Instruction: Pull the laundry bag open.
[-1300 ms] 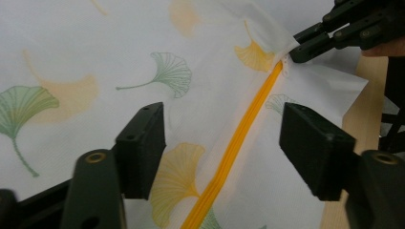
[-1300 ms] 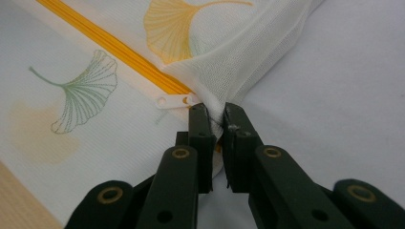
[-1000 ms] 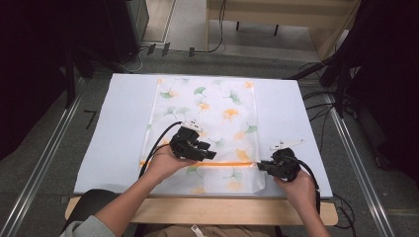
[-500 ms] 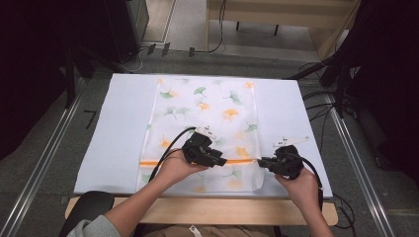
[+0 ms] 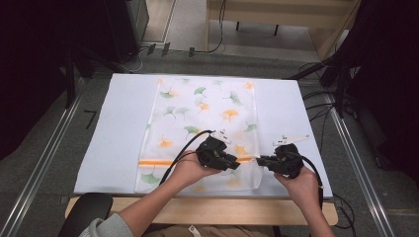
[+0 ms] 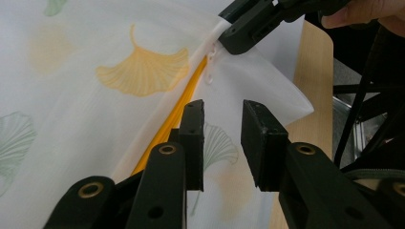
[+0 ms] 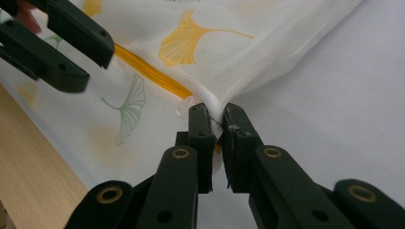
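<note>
A white mesh bag (image 5: 207, 113) printed with ginkgo leaves lies flat on the white mat (image 5: 118, 133), with an orange zipper (image 5: 158, 162) across its near end. My right gripper (image 5: 259, 159) is shut on the bag's right edge at the zipper's end (image 7: 216, 119) and lifts the mesh slightly there. A small clear zipper pull (image 7: 184, 106) sits just left of its jaws. My left gripper (image 5: 238, 164) hovers open over the zipper (image 6: 176, 114), jaws (image 6: 222, 138) a short way from the pull (image 6: 210, 76). The right gripper (image 6: 253, 28) shows at the top of the left gripper view.
The mat covers a wooden table whose front edge (image 5: 207, 210) runs along the bottom. Metal rails (image 5: 44, 158) flank both sides. Cables (image 5: 316, 106) lie at the right, and a dark chair part (image 5: 86, 212) sits at the lower left.
My left gripper has moved right along the zipper line, closing in on the right gripper. The right gripper has stayed at the bag's right edge.
</note>
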### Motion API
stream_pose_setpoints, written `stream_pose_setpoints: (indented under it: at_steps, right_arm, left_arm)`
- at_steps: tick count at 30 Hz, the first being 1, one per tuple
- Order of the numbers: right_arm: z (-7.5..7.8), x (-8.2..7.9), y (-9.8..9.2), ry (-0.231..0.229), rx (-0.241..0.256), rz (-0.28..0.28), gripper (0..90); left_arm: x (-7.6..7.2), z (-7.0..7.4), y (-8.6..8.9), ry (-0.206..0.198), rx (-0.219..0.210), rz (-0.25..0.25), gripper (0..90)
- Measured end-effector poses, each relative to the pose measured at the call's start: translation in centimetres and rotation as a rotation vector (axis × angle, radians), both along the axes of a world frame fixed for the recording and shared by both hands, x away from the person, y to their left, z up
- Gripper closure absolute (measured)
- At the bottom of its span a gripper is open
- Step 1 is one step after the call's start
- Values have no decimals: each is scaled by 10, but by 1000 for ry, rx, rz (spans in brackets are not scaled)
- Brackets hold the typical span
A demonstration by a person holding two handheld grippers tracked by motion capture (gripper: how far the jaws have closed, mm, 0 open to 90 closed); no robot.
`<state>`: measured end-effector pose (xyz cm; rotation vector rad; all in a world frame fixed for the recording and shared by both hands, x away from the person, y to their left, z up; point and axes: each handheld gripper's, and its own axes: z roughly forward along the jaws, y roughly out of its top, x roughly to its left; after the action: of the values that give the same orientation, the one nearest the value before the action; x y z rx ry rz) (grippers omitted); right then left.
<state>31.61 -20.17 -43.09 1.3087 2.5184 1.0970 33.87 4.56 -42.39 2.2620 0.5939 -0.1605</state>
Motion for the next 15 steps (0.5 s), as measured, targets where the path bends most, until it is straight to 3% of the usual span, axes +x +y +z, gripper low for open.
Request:
stream_pose_setpoints:
  at_steps: [10,15]
  right_arm:
    - [4,-1,0,-19,25,35,854]
    - [7,-3,1,-21,50,65,855]
  left_arm:
    - [2,-15,-22,11,36,-4,695]
    - [5,-17,-25,13,19,-2,680]
